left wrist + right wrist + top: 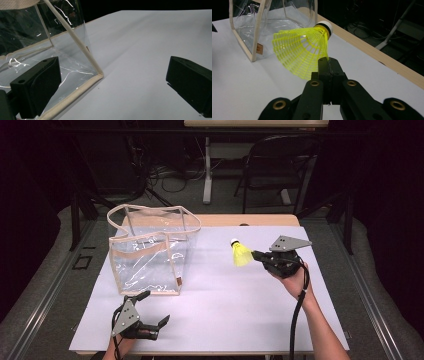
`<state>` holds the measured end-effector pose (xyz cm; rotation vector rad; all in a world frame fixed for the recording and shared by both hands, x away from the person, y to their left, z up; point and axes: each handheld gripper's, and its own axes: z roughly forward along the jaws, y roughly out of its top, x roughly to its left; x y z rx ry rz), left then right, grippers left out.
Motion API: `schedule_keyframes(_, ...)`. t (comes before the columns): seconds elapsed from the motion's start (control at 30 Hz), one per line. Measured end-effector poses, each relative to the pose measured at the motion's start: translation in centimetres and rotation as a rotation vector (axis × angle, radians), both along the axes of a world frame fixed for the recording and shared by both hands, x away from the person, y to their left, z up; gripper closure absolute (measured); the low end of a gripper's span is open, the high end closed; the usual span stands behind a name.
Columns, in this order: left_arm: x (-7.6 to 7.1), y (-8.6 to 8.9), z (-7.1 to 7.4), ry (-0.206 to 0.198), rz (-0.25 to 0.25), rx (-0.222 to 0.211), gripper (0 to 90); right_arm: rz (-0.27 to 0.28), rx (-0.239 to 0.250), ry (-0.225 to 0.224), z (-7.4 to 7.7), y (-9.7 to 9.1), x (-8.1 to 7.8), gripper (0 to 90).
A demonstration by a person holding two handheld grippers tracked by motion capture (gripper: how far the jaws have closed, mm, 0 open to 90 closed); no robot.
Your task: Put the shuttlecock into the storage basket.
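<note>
Right gripper (pixel 256 254) raised over right half of white table (pixel 225 310), jaws clamped together on edge of skirt of yellow shuttlecock (pixel 241 254). Seen also in right gripper view: right gripper (pixel 328 65) pinching lower rim of the mesh skirt, shuttlecock (pixel 303 51) tilted, white cork end with black band pointing up and away, open skirt facing toward the bag. Shuttlecock held off the table surface, well apart from the bag.

Clear plastic bag (pixel 150 252) with beige trim standing upright on left rear part of table, top open, handles up. Small tan label near its lower front corner.

Left gripper (pixel 155 309) low at near left of table, just in front of the bag, jaws spread wide apart, nothing between them. In left gripper view, bag's lower corner (pixel 98 75) lying between the two jaws' lines of sight, nearer the left-hand jaw; contact with bag not determinable.

Chair (pixel 280 165) and desk legs beyond far edge of table.
</note>
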<state>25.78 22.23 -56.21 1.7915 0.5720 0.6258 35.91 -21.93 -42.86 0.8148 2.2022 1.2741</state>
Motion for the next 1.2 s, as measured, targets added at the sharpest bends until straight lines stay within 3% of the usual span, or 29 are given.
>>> schedule_keyframes(1.2,0.0,0.0,0.0,0.005,0.002,-0.005,0.0,0.037,0.006,-0.03,1.9,2.9,2.4,90.0)
